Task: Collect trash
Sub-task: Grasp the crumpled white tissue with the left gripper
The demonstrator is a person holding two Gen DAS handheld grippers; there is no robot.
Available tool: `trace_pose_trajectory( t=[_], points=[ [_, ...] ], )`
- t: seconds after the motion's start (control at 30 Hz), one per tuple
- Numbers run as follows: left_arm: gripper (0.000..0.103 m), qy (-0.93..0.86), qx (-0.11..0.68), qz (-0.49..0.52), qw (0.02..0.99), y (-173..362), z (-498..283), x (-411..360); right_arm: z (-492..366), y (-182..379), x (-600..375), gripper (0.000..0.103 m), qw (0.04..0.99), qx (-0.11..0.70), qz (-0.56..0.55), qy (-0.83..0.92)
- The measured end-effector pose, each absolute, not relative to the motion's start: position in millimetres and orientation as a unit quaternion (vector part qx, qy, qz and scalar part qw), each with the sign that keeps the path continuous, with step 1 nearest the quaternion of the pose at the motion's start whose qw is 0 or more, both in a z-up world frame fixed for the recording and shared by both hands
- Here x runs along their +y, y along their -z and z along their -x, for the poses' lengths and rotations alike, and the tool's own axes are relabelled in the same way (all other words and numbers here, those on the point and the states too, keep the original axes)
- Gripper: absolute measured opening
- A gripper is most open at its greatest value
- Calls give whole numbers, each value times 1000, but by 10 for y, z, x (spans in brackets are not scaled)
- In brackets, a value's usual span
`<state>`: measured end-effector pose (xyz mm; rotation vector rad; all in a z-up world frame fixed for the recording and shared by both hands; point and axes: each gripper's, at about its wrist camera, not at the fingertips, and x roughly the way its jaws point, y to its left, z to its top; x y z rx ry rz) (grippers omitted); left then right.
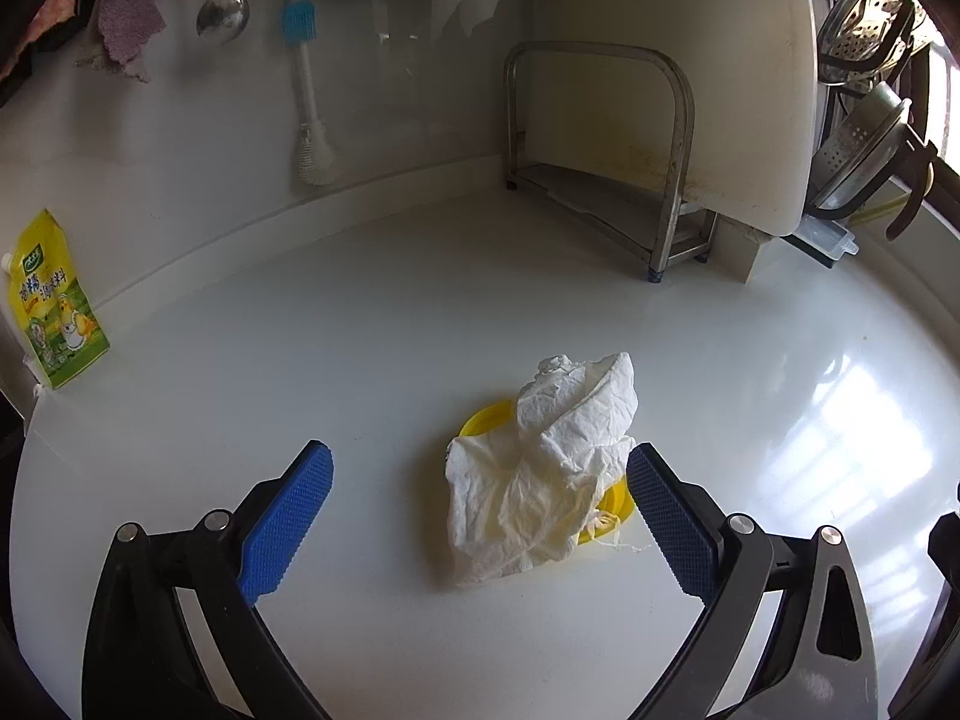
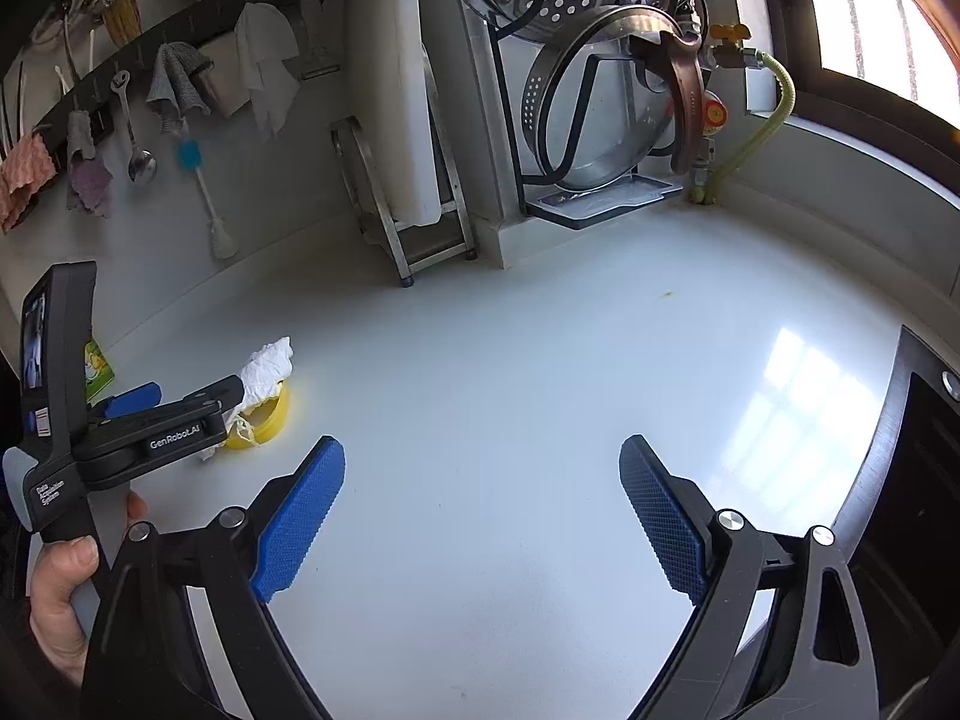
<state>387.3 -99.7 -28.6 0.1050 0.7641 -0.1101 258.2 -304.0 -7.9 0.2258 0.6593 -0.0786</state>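
Observation:
A crumpled white paper towel [image 1: 540,468] lies on a yellow plastic lid [image 1: 480,417] on the white counter [image 1: 300,360]. My left gripper [image 1: 480,480] is open, its blue pads on either side of the towel, the right pad [image 1: 669,516] close to it. In the right wrist view the same towel [image 2: 267,369] and yellow lid [image 2: 270,420] sit at left, with the left gripper [image 2: 180,402] around them. My right gripper [image 2: 483,492] is open and empty over bare counter.
A yellow-green seasoning pouch [image 1: 57,306] stands at the far left. A steel rack [image 1: 606,168] with a white cutting board [image 1: 690,60] stands at the back. A dish rack with steamer and pans [image 2: 600,60] is behind. A dark sink edge [image 2: 900,450] lies at right.

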Motion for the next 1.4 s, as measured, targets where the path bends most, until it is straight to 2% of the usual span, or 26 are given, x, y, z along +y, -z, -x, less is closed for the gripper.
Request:
trace_pose_trajectory(
  t=[0.23, 0.3, 0.4, 0.47, 0.53, 0.6, 0.77, 1.23, 1.3, 1.4],
  points=[
    [95, 27, 383, -69, 921, 402, -4012, -1028, -2596, 121, -3038, 89, 935, 332, -117, 32],
    [86, 21, 383, -77, 920, 420, -4012, -1050, -2596, 129, -3030, 89, 935, 334, -115, 32],
    [58, 20, 393, -87, 915, 457, -4028, -1076, -2604, 147, -3012, 89, 934, 338, -111, 31],
    [46, 25, 396, -82, 914, 459, -4031, -1061, -2611, 156, -2998, 89, 934, 340, -108, 30],
    [40, 26, 396, -78, 915, 451, -4019, -1036, -2613, 163, -2986, 89, 933, 342, -106, 28],
    [28, 36, 399, -66, 914, 425, -4001, -997, -2616, 171, -2969, 89, 933, 344, -103, 26],
    [21, 63, 403, -35, 913, 298, -3855, -875, -2619, 189, -2923, 89, 933, 347, -96, 20],
    [18, 106, 384, 3, 917, -35, -3251, -478, -2602, 157, -2440, 89, 934, 347, -55, -68],
    [14, 107, 381, 2, 919, -56, -3204, -427, -2604, 148, -2314, 89, 933, 349, -38, -79],
    [14, 107, 385, -2, 917, -28, -3191, -366, -2588, 131, -2141, 89, 933, 349, -13, -87]
  ],
)
